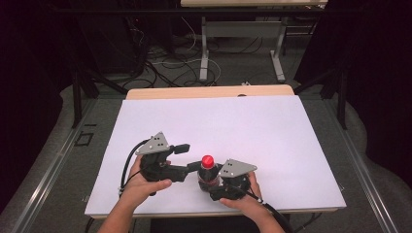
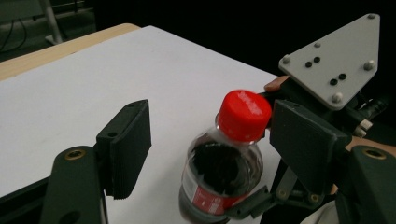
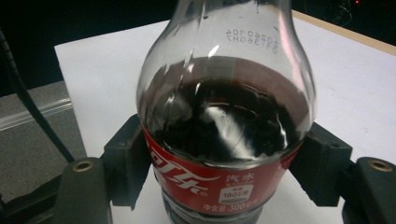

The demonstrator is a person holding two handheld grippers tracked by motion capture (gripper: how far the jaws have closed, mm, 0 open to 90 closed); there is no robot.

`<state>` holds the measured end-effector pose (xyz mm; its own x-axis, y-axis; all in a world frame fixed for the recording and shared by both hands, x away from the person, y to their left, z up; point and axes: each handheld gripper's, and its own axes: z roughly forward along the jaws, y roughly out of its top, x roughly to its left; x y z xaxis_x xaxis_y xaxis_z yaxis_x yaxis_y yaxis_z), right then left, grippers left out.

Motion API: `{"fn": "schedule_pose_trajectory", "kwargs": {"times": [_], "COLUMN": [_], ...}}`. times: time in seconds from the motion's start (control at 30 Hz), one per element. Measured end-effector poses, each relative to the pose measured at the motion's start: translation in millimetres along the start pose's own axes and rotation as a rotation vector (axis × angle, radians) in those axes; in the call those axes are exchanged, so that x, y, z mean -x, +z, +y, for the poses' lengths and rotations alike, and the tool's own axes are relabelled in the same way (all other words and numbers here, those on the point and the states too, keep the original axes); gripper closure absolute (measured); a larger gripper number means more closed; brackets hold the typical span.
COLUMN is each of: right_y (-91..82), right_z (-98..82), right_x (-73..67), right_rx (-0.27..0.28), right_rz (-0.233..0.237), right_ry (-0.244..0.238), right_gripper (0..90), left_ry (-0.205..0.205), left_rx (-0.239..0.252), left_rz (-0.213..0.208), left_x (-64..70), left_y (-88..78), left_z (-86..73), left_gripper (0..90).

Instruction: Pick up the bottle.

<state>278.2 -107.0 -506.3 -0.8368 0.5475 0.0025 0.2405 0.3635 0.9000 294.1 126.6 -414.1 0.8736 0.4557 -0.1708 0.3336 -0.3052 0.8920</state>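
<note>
1 cola bottle (image 3: pixel 224 135), 1 red cap (image 2: pixel 244 115), 2 tools.

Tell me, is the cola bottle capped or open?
Capped. The cola bottle has its red cap on the neck, and the left tongs stand around the cap without pressing it.

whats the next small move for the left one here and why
Probably slide the left hand-held gripper in until its pads flank the red cap, then close. The right hand-held gripper already clamps the bottle at its label, while the cap sits beside one left pad, not between both.
</note>
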Motion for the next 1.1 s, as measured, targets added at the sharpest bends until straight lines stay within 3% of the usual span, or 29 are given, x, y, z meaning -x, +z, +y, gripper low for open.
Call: {"fn": "schedule_pose_trajectory", "kwargs": {"times": [0.13,0.23,0.27,0.3,0.57,0.8,1.1], "right_y": [-0.8,-0.7,-0.6,-0.8,-0.3,0.4,0.6], "right_z": [0.1,-0.6,-0.4,-0.5,-1.5,-3.3,-3.2], "right_x": [-1.4,-0.5,-1.7,-1.8,-1.9,-0.2,-2.2], "right_rx": [0.000,-0.005,-0.004,-0.002,0.003,-0.011,0.000], "right_rz": [0.004,0.000,0.001,0.005,0.018,0.044,0.015], "right_ry": [0.001,-0.014,0.001,-0.002,-0.013,0.011,0.020], "right_gripper": [28.9,28.9,28.9,29.0,28.9,29.0,29.0], "left_ry": [-0.004,0.013,0.020,0.004,0.020,0.047,0.072], "left_rx": [-0.027,-0.046,-0.051,-0.050,-0.075,-0.077,-0.083], "left_rz": [-0.046,-0.052,-0.049,-0.051,-0.081,-0.069,-0.028], "left_x": [4.0,6.3,6.4,7.6,7.0,8.9,16.8], "left_y": [10.7,18.4,20.6,22.7,30.7,31.7,33.8], "left_z": [5.8,8.5,9.3,9.7,11.6,11.1,13.6], "left_gripper": [35.2,38.3,40.3,41.5,53.8,60.5,61.3]}}
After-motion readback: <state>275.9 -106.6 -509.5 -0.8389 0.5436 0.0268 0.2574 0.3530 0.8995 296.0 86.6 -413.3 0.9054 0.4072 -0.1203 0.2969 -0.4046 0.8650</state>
